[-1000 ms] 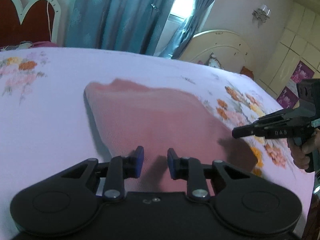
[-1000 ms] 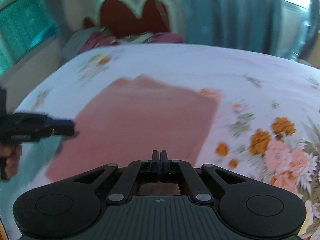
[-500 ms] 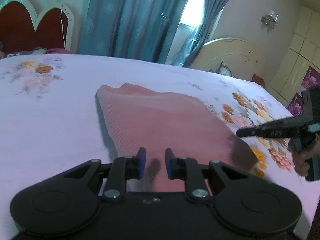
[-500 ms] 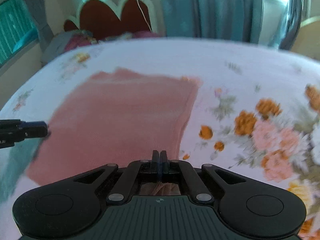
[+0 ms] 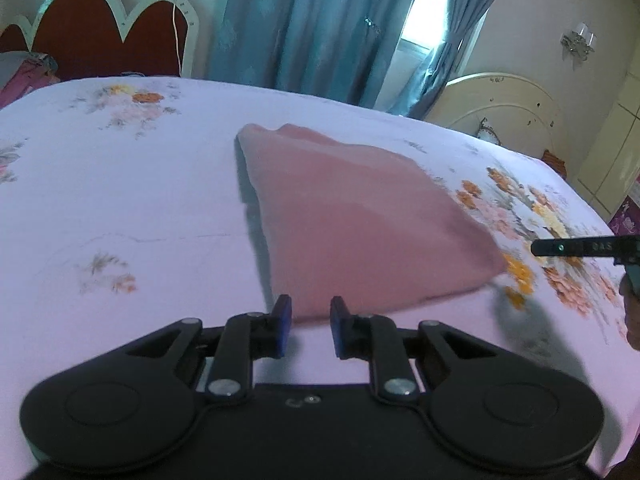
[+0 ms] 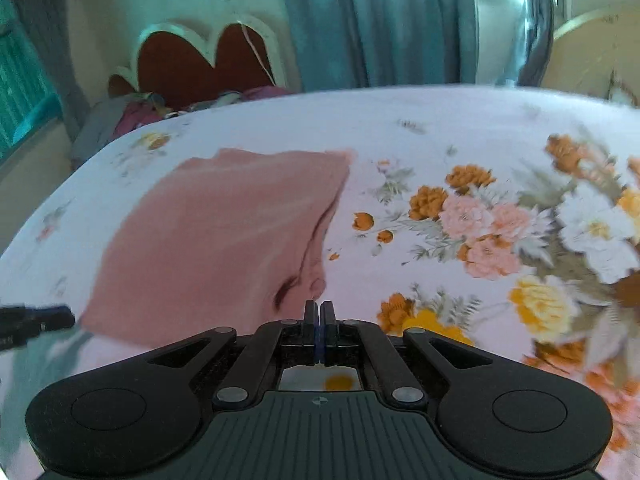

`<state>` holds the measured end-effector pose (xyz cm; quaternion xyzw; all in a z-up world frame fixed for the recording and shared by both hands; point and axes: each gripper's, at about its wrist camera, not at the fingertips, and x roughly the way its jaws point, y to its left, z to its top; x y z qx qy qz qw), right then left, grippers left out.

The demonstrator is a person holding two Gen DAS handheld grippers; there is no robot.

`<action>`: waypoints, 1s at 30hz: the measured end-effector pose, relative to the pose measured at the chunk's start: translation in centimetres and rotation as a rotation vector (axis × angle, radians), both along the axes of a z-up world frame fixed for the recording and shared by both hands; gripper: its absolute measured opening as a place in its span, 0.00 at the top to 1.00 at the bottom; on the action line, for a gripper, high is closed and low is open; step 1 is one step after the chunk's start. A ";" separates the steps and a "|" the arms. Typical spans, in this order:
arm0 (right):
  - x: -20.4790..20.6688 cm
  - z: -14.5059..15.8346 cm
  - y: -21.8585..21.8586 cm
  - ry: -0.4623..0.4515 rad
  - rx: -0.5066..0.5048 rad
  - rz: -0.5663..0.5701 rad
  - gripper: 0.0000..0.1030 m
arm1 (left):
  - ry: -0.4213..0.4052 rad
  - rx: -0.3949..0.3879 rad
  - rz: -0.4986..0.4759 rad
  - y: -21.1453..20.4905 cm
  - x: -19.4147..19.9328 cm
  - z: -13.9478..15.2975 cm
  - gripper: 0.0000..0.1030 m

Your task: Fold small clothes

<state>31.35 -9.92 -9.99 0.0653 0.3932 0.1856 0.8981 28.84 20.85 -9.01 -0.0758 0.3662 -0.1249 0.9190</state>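
A folded pink garment (image 5: 360,220) lies flat on the flowered bedsheet (image 5: 120,200). My left gripper (image 5: 307,328) is open and empty, its blue pads just in front of the garment's near edge. The garment also shows in the right wrist view (image 6: 220,240). My right gripper (image 6: 319,320) is shut with nothing between its fingers, just off the garment's near right corner. The right gripper's tip shows at the right edge of the left wrist view (image 5: 576,247). The left gripper's tip shows at the left edge of the right wrist view (image 6: 36,320).
A red headboard (image 5: 112,36) and blue curtains (image 5: 320,24) stand behind the bed. A pile of clothes (image 6: 140,116) lies at the head of the bed. A cream footboard (image 5: 508,104) is at the far right.
Both grippers have drawn back from the garment. The left gripper stays open; the right stays shut and now sits off the garment's corner. The garment lies flat.
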 end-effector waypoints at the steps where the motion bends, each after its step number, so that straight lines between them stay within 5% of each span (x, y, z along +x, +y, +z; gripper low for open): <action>1: -1.3 0.6 0.2 -0.007 0.001 0.009 1.00 | -0.007 -0.003 0.007 -0.3 -0.9 0.5 0.82; 4: -5.1 2.1 1.1 -0.034 -0.014 0.019 1.00 | -0.027 -0.009 0.021 -1.8 -3.5 1.8 0.80; 7: -8.2 3.0 1.6 -0.045 -0.004 0.002 1.00 | -0.047 0.009 0.033 -3.5 -6.2 2.5 0.68; 9: -9.8 3.3 1.8 -0.064 -0.014 -0.010 1.00 | -0.055 0.032 0.044 -4.6 -7.7 3.0 0.48; 10: -10.5 3.4 1.9 -0.067 -0.023 -0.019 0.98 | -0.067 0.044 0.061 -5.1 -8.5 3.3 0.14; 11: -11.4 3.6 1.9 -0.063 -0.033 -0.033 0.86 | -0.097 0.069 0.103 -5.6 -9.6 3.8 0.02; 12: -12.1 3.8 1.9 -0.071 -0.038 -0.049 0.26 | -0.133 0.098 0.133 -6.0 -10.4 4.1 0.00; 13: -13.4 4.2 1.7 -0.121 -0.037 -0.069 0.01 | -0.145 0.131 0.144 -6.4 -11.2 4.3 0.00; 30: -25.5 8.5 1.4 -0.183 -0.044 -0.090 0.00 | -0.183 0.109 0.150 -10.3 -21.3 8.7 0.00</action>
